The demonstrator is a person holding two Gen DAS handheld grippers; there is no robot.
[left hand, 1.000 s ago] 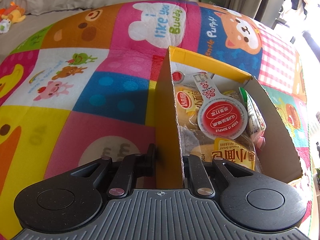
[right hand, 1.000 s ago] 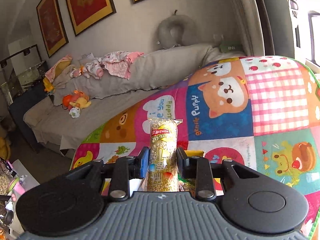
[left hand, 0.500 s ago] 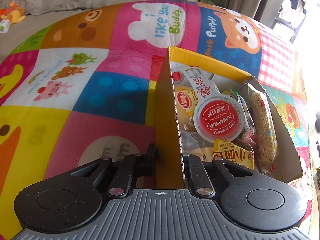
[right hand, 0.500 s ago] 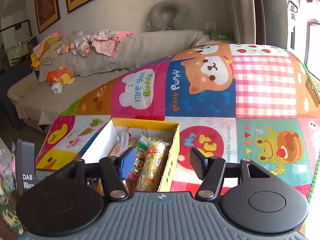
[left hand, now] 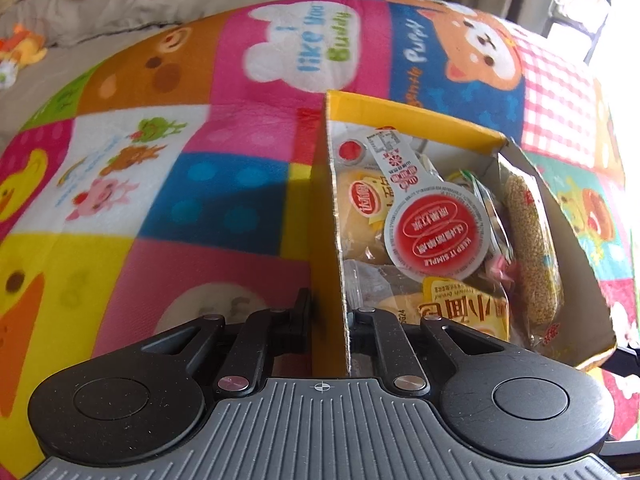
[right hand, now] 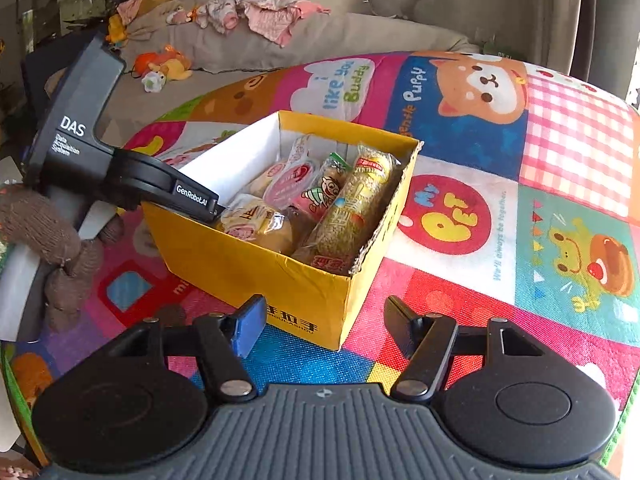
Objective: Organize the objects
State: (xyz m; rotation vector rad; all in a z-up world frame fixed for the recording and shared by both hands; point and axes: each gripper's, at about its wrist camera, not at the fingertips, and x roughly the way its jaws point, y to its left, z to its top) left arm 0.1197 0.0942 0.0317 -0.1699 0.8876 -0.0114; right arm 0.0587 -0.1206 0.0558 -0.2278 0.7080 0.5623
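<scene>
A yellow cardboard box [right hand: 256, 268] sits on a colourful cartoon play mat [right hand: 520, 208]. It holds several wrapped snacks: bread buns [left hand: 360, 200], a round red-lidded cup [left hand: 438, 236] and a long grain-bar packet [right hand: 352, 204] lying along the right wall, also in the left wrist view [left hand: 528, 236]. My left gripper [left hand: 328, 312] is shut on the box's left wall [left hand: 326, 216]. My right gripper [right hand: 324, 320] is open and empty, pulled back in front of the box's near corner.
A grey sofa [right hand: 248, 44] with clothes and plush toys [right hand: 164, 66] lies beyond the mat. The mat's edge drops off at the left and front. A gloved hand [right hand: 52, 240] holds the left gripper's handle.
My right gripper let the grain-bar packet go into the box along its right wall, opened, and drew back and down. The left gripper stayed clamped on the box wall.
</scene>
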